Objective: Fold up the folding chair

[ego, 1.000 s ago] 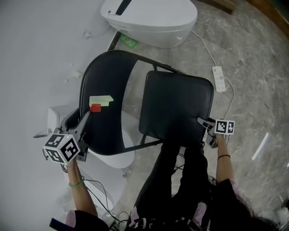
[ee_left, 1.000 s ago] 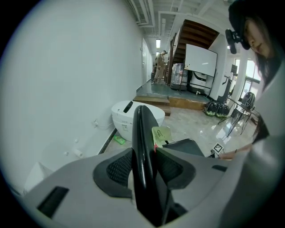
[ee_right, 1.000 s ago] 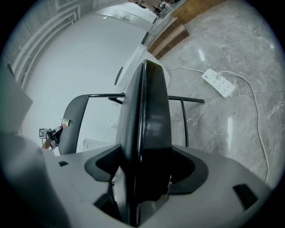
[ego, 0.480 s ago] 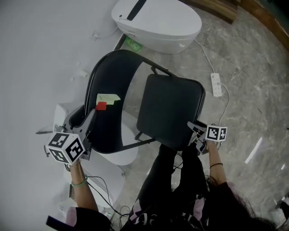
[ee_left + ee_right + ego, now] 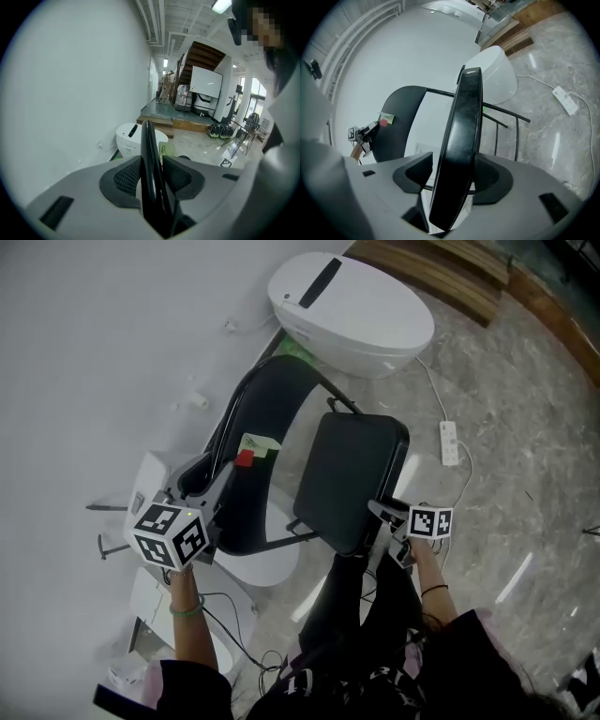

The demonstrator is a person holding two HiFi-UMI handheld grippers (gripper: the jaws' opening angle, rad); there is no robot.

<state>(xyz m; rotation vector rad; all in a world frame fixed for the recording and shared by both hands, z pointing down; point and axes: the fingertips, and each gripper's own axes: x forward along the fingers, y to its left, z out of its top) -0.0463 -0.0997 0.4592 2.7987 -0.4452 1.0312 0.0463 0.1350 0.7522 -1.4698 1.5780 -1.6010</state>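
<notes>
The black folding chair stands before me, its curved backrest [image 5: 246, 486] at left and its seat [image 5: 352, 474] at right. A green note [image 5: 260, 442] and a red tag [image 5: 245, 458] stick to the backrest. My left gripper [image 5: 223, 482] is shut on the backrest's side edge [image 5: 149, 154], which runs between both pads [image 5: 126, 176]; its jaws have just been closing on it. My right gripper [image 5: 377, 510] is shut on the seat's front edge [image 5: 461, 140], and its jaws have also just been closing on that edge. The seat tilts up toward the backrest.
A white toilet [image 5: 352, 301] stands behind the chair by the white wall. A power strip [image 5: 449, 442] with its cable lies on the marble floor at right. Low white housings [image 5: 150, 488] sit at left under the left gripper. Wooden steps [image 5: 450, 277] lie beyond.
Both grippers have risen with the chair. The seat's front edge has come up, so the seat looks narrower and stands closer to the backrest.
</notes>
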